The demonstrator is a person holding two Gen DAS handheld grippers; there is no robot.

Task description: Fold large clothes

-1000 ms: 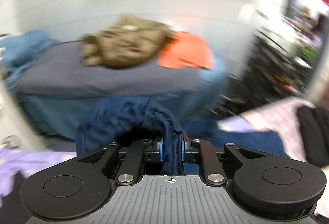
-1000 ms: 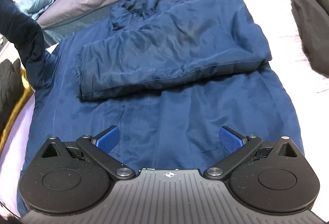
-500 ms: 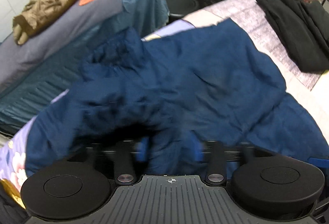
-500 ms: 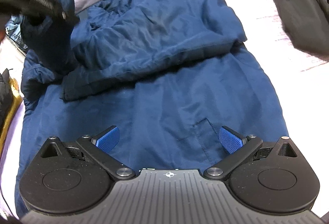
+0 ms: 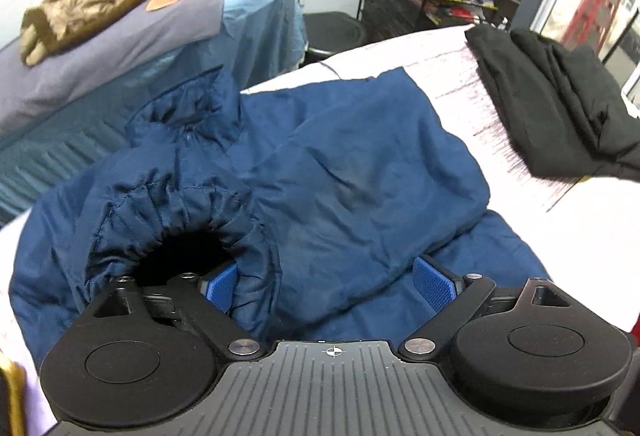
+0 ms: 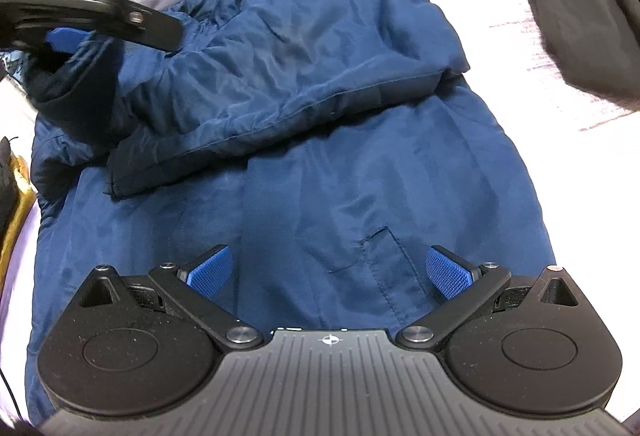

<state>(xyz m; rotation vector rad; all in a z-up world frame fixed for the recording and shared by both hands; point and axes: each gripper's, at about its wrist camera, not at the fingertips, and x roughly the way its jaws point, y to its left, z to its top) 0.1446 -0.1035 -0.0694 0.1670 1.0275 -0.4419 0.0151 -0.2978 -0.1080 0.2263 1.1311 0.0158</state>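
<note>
Over the navy jacket [image 6: 360, 163] spread flat on the bed [image 6: 520, 47], I hold my left gripper [image 5: 328, 284] with jaws apart around the elastic cuff [image 5: 192, 220], laying the sleeve inward, while my right gripper [image 6: 328, 272] hovers, jaws apart, above the hem.

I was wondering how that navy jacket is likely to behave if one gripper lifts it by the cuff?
The navy jacket will probably sag: it drapes in soft wrinkles. Its smooth, slightly shiny shell may slip between fingers. The gathered elastic cuff looks bulky, probably offering the better hold.
</note>
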